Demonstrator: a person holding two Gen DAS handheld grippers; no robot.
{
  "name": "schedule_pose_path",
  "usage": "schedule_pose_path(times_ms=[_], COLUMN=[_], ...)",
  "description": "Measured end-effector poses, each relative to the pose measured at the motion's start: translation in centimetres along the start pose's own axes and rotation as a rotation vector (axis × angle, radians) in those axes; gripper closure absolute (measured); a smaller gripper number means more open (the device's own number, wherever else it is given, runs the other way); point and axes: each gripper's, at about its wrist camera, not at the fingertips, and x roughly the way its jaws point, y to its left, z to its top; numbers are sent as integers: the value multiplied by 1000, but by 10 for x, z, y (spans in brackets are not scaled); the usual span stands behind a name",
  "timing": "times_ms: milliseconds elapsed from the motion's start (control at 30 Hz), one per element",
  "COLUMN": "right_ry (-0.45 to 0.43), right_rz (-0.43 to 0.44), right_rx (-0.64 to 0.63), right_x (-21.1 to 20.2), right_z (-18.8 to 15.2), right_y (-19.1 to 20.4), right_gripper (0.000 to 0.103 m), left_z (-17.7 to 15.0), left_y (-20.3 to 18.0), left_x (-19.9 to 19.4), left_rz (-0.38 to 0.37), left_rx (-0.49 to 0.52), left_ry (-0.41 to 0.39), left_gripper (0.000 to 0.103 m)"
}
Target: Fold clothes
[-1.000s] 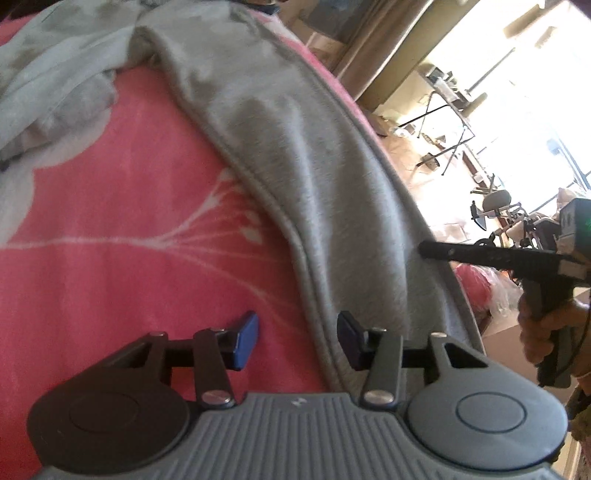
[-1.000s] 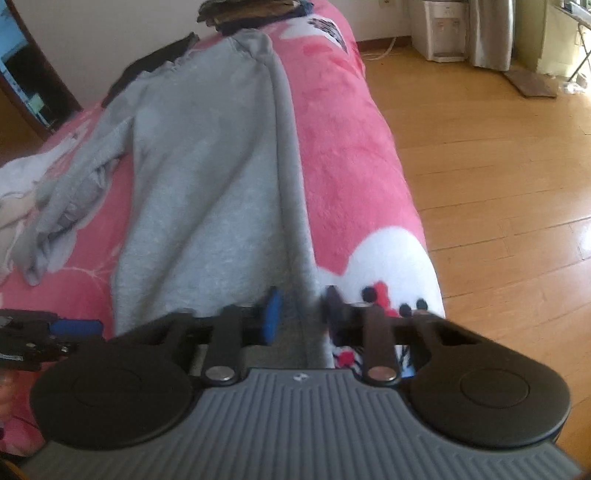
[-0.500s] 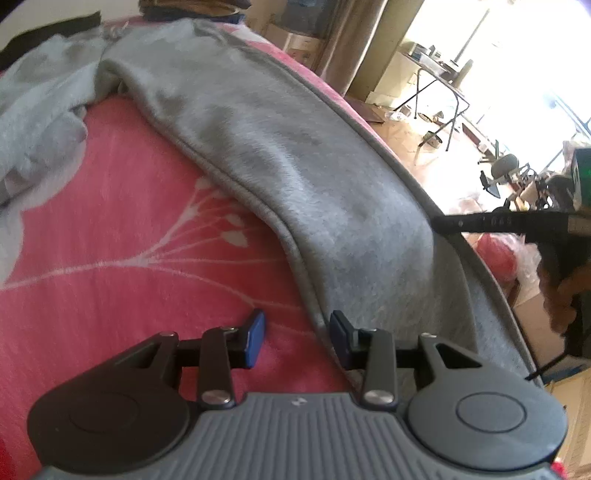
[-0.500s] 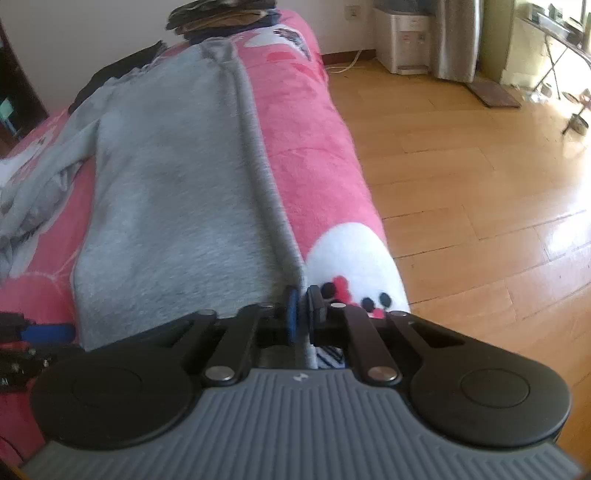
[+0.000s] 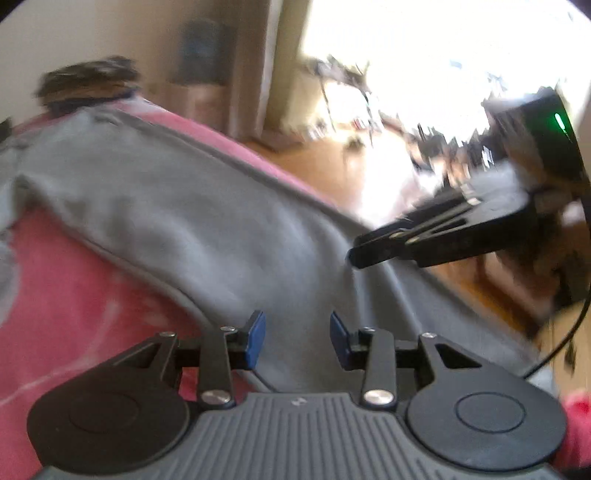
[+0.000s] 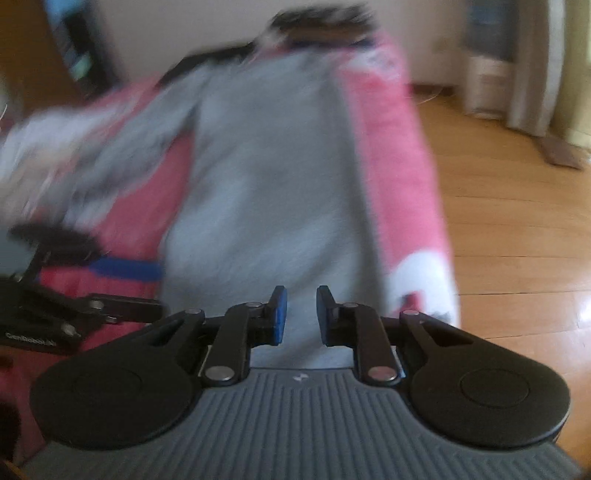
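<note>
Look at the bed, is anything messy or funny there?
Yes. The gray sweatshirt lies flat, but one sleeve is bunched up at the left on the pink blanket, not laid straight. A dark pile sits at the far end.

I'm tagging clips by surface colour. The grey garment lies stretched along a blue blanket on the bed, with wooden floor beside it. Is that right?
Not quite: the blanket is pink with white patches, not blue, as the right wrist view shows. The only blue there is the tool pads. The rest holds: the grey garment lies stretched along it, with wooden floor beside the bed.
</note>
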Motion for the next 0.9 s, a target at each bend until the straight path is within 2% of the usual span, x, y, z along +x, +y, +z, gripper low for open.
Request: schedule_pose_path(times_ms=[33, 67, 133, 267, 333, 367, 400, 533, 600, 700, 800, 900], right_ry=[55, 101, 127, 301, 345, 346, 309, 153, 155, 282, 322, 382], right_rz=[-28, -51, -54, -120, -154, -170, -173, -52, 18, 51, 75, 72], right_rx=[-43, -78, -75, -39, -43, -45, -43, -16, -30, -12, 84, 202], right_x=[5, 7, -13, -48, -61, -67, -73, -73, -56, -34, -54, -83], right_z=[-9, -18, -40, -78, -83, -80, -72, -39, -37, -62, -101, -126], right_y=[3, 5, 0, -8, -8, -7, -5, 11, 25, 32, 20, 9], right_gripper=[88, 89, 89, 88, 88, 88, 88, 87, 87, 87, 87, 87], left_z=[-6, -12, -24, -35, -36, -35, -34, -31, -32, -37, -49, -61], left_y=[-4, -7, -13, -7, -4, -2, -1, -6, -9, -9, -6, -7], left_x=[4, 2, -5, -16, -22, -24, -26, -30, -36, -48, -60, -56], left_rz=[12, 23, 47, 21, 11, 9, 9, 11, -11, -111, -320, -493], left_rx=[18, 39, 82, 41, 27, 22, 19, 36, 31, -13, -97, -159], left_ry=[31, 28, 15, 35, 39, 37, 35, 41, 46, 61, 114, 202], left_gripper=[64, 64, 62, 61, 61, 61, 61, 61, 61, 61, 54, 51])
